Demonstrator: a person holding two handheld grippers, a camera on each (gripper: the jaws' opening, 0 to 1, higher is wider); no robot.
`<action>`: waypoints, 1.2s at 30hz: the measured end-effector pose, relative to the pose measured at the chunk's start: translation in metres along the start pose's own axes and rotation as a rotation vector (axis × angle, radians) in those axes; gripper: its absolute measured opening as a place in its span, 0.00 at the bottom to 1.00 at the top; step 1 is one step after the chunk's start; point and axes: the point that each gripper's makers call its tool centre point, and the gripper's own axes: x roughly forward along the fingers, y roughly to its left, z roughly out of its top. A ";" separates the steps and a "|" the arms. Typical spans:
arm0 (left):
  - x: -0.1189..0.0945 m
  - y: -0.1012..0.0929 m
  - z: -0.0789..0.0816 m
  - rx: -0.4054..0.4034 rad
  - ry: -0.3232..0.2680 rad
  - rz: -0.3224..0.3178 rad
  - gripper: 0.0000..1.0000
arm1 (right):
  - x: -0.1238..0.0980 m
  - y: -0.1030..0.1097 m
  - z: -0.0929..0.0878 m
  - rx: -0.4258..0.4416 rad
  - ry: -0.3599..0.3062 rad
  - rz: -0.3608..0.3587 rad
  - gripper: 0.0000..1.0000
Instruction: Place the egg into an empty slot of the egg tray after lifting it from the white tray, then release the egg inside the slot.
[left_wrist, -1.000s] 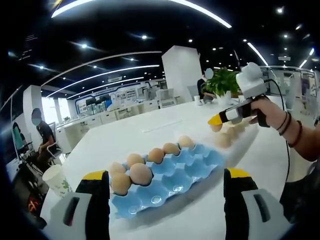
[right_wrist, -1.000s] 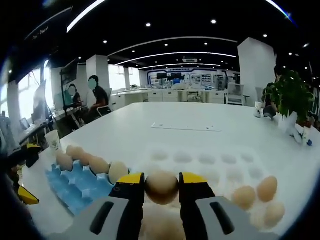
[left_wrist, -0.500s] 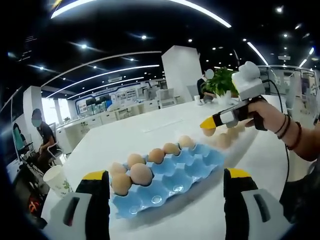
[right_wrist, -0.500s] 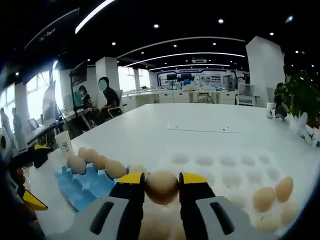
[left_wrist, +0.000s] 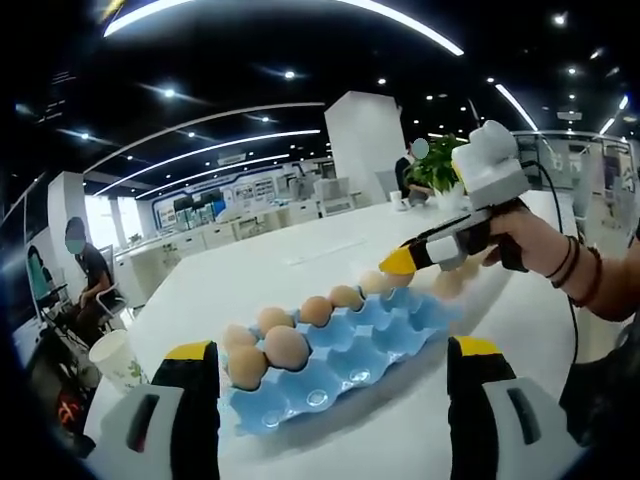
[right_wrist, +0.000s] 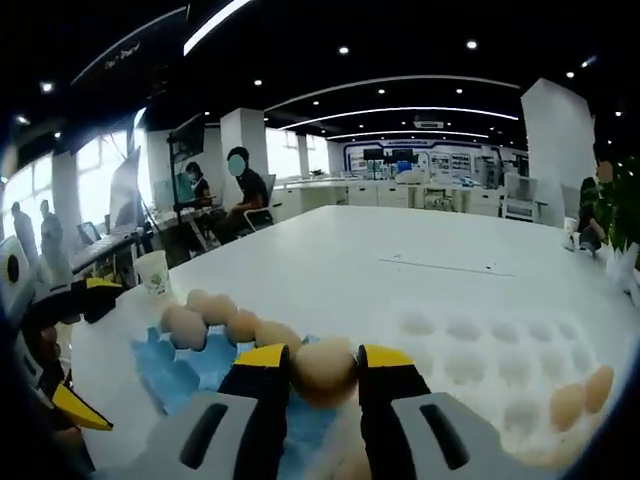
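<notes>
With the brown egg (right_wrist: 323, 366) clamped between its yellow-tipped jaws, the right gripper (right_wrist: 323, 372) has swung from the white moulded tray (right_wrist: 470, 350) to over the blue plastic egg tray (left_wrist: 345, 352) at its 2 o'clock end, leaving lowering and release, while the left gripper (left_wrist: 330, 405) hangs wide open.

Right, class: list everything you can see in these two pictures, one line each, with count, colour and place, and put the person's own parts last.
Egg tray: one, blue, on the white table, near side.
Eggs in the egg tray: six, brown, along its far row and left end.
Held egg: one, brown, between the right gripper's jaws above the egg tray.
White tray: one, white, right of the egg tray, with a few brown eggs at its right end.
Paper cup: one, white, left table edge.
Plant: one, green, far end.
Seated people: several, background desks.
Left gripper: black and yellow, jaws apart.
Right gripper: black and yellow.
Hand: holding the right gripper.
</notes>
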 end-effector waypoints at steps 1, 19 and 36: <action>0.000 0.000 0.000 0.000 0.000 0.000 0.97 | 0.001 0.002 0.000 -0.003 0.000 0.005 0.28; -0.004 -0.001 0.000 0.005 -0.002 -0.003 0.97 | 0.019 0.048 0.004 -0.053 -0.008 0.110 0.28; -0.001 0.001 0.003 0.002 -0.013 -0.014 0.97 | 0.038 0.094 0.004 -0.138 -0.004 0.241 0.28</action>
